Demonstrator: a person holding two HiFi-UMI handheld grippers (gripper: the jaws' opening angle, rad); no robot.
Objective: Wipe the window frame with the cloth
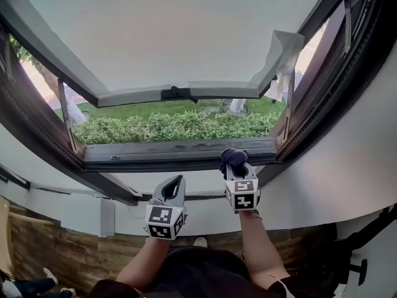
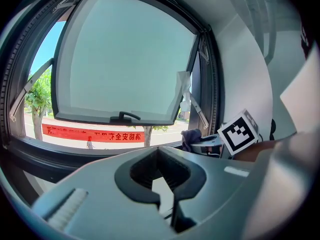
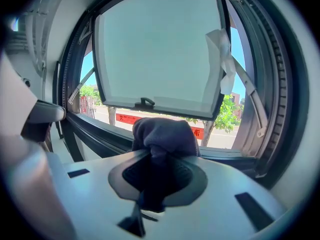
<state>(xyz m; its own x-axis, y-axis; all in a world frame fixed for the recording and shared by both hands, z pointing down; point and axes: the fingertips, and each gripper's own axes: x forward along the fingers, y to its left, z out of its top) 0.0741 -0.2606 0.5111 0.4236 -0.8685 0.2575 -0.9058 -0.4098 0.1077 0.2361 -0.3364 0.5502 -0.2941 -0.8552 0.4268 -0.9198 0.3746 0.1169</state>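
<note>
**Head view**
- Grippers: two grey plastic hand-held tools, the left gripper (image 1: 175, 184) and the right gripper (image 1: 234, 168).
- Marker cubes: two, printed with black-and-white squares. One marker cube (image 1: 162, 221) is on the left gripper and the other is on the right.
- Left gripper state: its jaws are together in a closed loop with nothing inside. It is held lower than the right gripper.
- Right gripper state: its jaws are clamped on one dark, soft, bunched cloth (image 1: 232, 158).
- Cloth place: at the right gripper's tips, over the bottom rail of the dark metal window frame (image 1: 155, 156). Whether it touches the rail cannot be told.
- Sash: one frosted glass pane (image 1: 173, 36) is swung outward above both grippers. One black handle (image 1: 177, 93) sits on its lower edge.
- White film: one crumpled loose strip (image 1: 282, 54) hangs at the sash corner, above the right gripper.
- Outside: a green hedge (image 1: 173, 128) lies beyond the rail.

**Left gripper view**
- Left gripper (image 2: 158, 151): smooth grey shells with ribbed dark inner faces. The tips meet and the oval hollow is empty.
- Right gripper (image 2: 212, 145): ahead and to the right, with the cloth (image 2: 191, 136) at its tips near the frame's lower right corner.
- Outside: one red banner (image 2: 95, 132) shows past the frame.

**Right gripper view**
- Right gripper (image 3: 159, 159): closed on the cloth (image 3: 162, 134).
- Cloth shape: a rounded wad bulges above the tips, and a dark tail runs down between the jaws.
- Window frame (image 3: 100, 136): straight ahead of the wad.
</note>
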